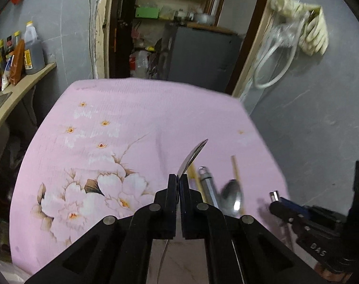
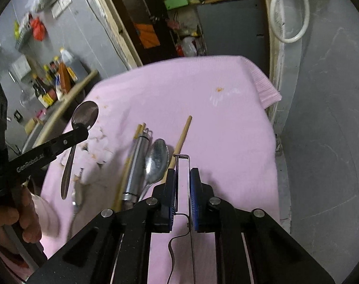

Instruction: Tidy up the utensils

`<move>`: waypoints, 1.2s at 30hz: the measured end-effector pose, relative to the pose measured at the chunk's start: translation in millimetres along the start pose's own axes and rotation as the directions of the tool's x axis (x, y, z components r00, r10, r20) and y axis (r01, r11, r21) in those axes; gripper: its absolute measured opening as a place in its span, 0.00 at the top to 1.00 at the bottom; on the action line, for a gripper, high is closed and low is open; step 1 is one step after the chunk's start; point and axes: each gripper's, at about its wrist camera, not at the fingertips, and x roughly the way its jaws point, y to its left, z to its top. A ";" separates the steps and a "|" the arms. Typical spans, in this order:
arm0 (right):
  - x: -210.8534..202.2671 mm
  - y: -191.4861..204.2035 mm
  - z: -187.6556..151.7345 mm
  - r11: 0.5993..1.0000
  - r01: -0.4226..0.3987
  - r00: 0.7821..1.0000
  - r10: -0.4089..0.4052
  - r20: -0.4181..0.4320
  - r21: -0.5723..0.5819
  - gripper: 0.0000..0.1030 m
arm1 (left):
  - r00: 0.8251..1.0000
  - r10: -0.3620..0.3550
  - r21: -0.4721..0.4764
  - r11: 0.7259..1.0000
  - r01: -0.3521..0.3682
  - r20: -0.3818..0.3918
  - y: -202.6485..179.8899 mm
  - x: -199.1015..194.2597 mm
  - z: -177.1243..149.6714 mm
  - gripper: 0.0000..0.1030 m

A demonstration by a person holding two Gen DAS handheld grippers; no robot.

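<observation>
Shiny spoon [image 2: 84, 116] is pinched by the left gripper [image 1: 178, 177] above the pink cloth [image 2: 215, 123]. The right gripper [image 2: 183, 172] pinches what may be a wire peeler [image 2: 183, 165].

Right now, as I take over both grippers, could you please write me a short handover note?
Left gripper: shut on a metal spoon, lifted above the pink tablecloth.
Right gripper: around a thin wire utensil, jaws slightly apart; grip uncertain.
On the cloth: second spoon, metal cylinder tool, wooden chopsticks, grouped together.
No holder is visible; both held items still need placing.
</observation>
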 end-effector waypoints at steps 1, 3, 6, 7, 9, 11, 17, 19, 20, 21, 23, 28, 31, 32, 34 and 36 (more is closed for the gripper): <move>-5.7 -0.7 -0.8 1.000 -0.005 1.000 0.005 0.016 0.008 0.90 | 1.000 -0.010 -0.002 1.000 0.010 0.008 0.1 -4.1 -0.2 0.97; -19.6 1.6 -5.2 1.000 -0.012 0.998 0.011 0.056 0.022 0.90 | 0.998 -0.047 -0.011 0.999 0.047 0.028 0.3 -19.0 -3.4 0.97; -39.7 3.8 -10.0 0.999 -0.034 0.993 0.030 0.112 0.041 0.90 | 0.994 -0.105 -0.032 0.994 0.106 0.042 3.3 -36.9 -6.5 0.97; -47.6 6.1 -11.5 0.998 -0.044 0.990 0.037 0.135 0.046 0.90 | 0.992 -0.116 -0.035 0.992 0.118 0.046 4.4 -41.2 -7.0 0.97; -63.5 11.0 -11.9 0.997 -0.056 0.983 0.045 0.176 0.056 0.90 | 0.986 -0.155 -0.043 0.987 0.158 0.062 5.2 -57.5 -8.9 0.97; -76.0 17.2 -12.8 0.996 -0.061 0.977 0.048 0.208 0.057 0.90 | 0.981 -0.178 -0.042 0.982 0.182 0.075 6.7 -71.0 -9.0 0.97; -113.8 51.2 -6.1 0.996 -0.080 0.951 0.066 0.303 0.036 0.90 | 0.960 -0.243 -0.040 0.967 0.250 0.138 19.8 -120.9 1.0 0.97; -125.6 68.3 -3.6 0.995 -0.093 0.940 0.080 0.333 0.025 0.90 | 0.954 -0.251 -0.042 0.964 0.261 0.163 27.3 -137.4 4.7 0.97; -131.9 79.1 -0.6 0.994 -0.104 0.931 0.093 0.352 0.013 0.90 | 0.951 -0.254 -0.044 0.963 0.266 0.177 32.6 -147.1 7.4 0.97; -136.1 86.5 0.0 0.994 -0.110 0.926 0.101 0.363 0.005 0.90 | 0.948 -0.256 -0.046 0.962 0.269 0.187 37.1 -154.3 9.0 0.97; -145.0 106.9 4.2 0.991 -0.135 0.912 0.133 0.387 -0.021 0.90 | 0.943 -0.255 -0.052 0.961 0.272 0.212 49.4 -171.8 12.9 0.97; -157.2 154.0 6.0 0.978 -0.196 0.873 0.207 0.442 -0.071 0.90 | 0.933 -0.231 -0.071 0.963 0.260 0.277 83.0 -209.4 17.8 0.97; -155.2 178.2 5.5 0.968 -0.229 0.852 0.248 0.462 -0.099 0.90 | 0.920 -0.217 -0.097 0.960 0.261 0.326 112.3 -231.4 18.7 0.97; -154.2 189.5 6.5 0.964 -0.241 0.844 0.266 0.466 -0.113 0.90 | 0.917 -0.211 -0.106 0.960 0.261 0.338 119.7 -236.0 17.9 0.97; -151.6 207.7 4.0 0.957 -0.255 0.834 0.289 0.470 -0.136 0.90 | 0.912 -0.194 -0.127 0.959 0.254 0.360 136.5 -244.1 16.2 0.97; -147.8 224.0 2.0 0.949 -0.273 0.824 0.316 0.470 -0.159 0.90 | 0.907 -0.178 -0.150 0.956 0.250 0.381 156.5 -251.7 13.7 0.97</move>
